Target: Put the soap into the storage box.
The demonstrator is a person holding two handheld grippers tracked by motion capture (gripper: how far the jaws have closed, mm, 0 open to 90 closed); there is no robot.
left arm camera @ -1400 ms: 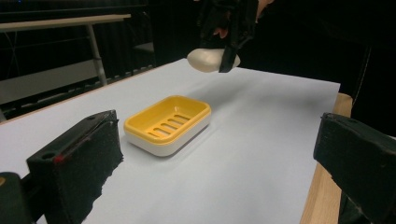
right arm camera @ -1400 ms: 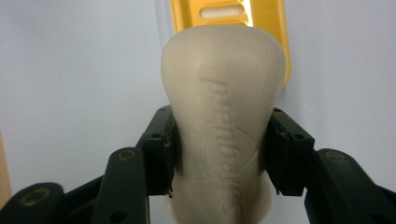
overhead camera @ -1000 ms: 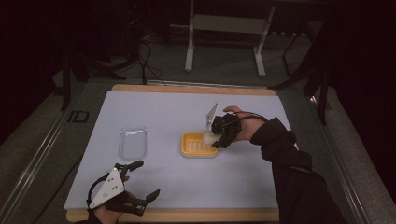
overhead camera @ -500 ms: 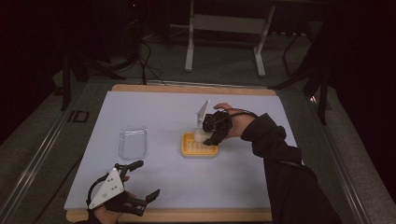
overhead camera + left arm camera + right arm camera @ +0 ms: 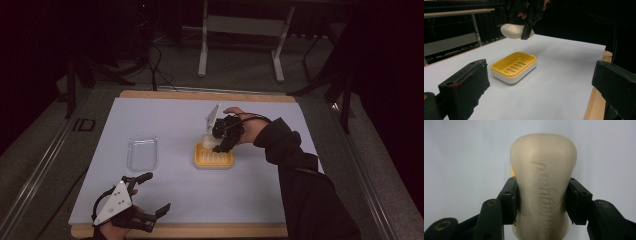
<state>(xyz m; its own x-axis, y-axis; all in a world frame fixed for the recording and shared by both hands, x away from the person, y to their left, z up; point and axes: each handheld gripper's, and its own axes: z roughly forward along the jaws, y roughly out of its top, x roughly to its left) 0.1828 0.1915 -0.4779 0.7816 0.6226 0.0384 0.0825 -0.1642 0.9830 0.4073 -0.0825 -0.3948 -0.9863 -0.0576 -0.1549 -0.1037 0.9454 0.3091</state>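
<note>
Dim room, pale sheet over the desk (image 5: 165, 120), and the right tool (image 5: 216, 142) clamps the cream soap bar (image 5: 543, 182) above the yellow dish's (image 5: 213, 159) far edge, left tool (image 5: 152, 195) wide apart.

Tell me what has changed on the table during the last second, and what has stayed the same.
The right hand-held gripper, shut on the bar of soap, moved left and toward the far-left edge of the yellow soap dish, staying above it. The left hand-held gripper, open near the front edge, the dish and the clear lid did not move.

Table (image 5: 300, 200): soap dish (image 5: 214, 159), clear lid (image 5: 142, 152)
</note>
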